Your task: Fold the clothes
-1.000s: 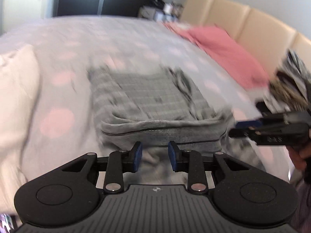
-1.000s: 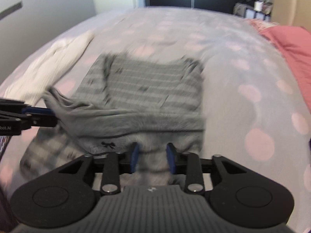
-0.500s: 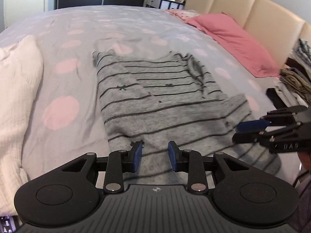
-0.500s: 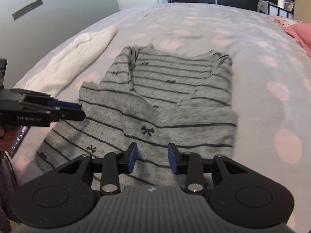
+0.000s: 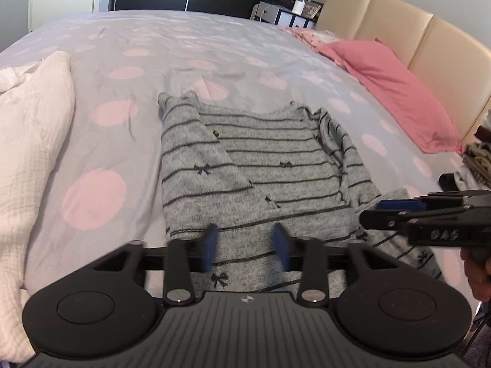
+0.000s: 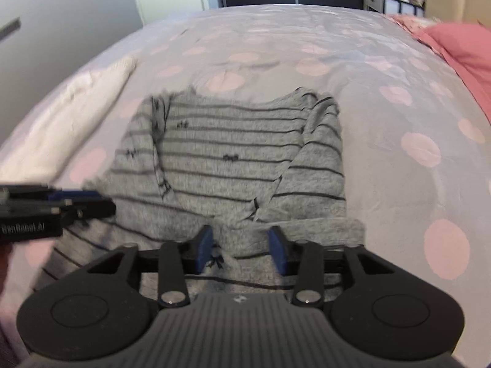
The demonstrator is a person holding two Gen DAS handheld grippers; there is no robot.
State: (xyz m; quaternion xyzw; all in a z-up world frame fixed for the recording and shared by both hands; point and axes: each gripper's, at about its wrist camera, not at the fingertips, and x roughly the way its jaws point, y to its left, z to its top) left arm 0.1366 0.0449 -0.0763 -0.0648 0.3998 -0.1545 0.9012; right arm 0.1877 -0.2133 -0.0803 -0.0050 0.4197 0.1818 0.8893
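Note:
A grey top with thin dark stripes and small bows (image 5: 260,165) lies flat on the spotted bedspread (image 5: 92,196), neckline far from me, both sleeves folded in over the body. My left gripper (image 5: 245,245) hovers over the near hem on its left side. Its jaws are opening and the blue pads stand apart from the cloth below. My right gripper (image 6: 241,245) is over the near hem on the right side (image 6: 307,227). Its jaws are also opening and nothing is pinched. Each gripper shows in the other's view: right gripper (image 5: 399,211), left gripper (image 6: 76,205).
A white crinkled blanket (image 5: 30,153) lies along the left of the bed. A pink pillow (image 5: 392,92) rests against the beige headboard (image 5: 429,46). A heap of clothes (image 5: 478,159) sits at the right edge. A small shelf unit (image 5: 285,12) stands beyond the bed.
A second ago the near hem was lifted and bunched over the top. It has since been drawn toward me and laid flat, and both pairs of jaws have widened off the cloth.

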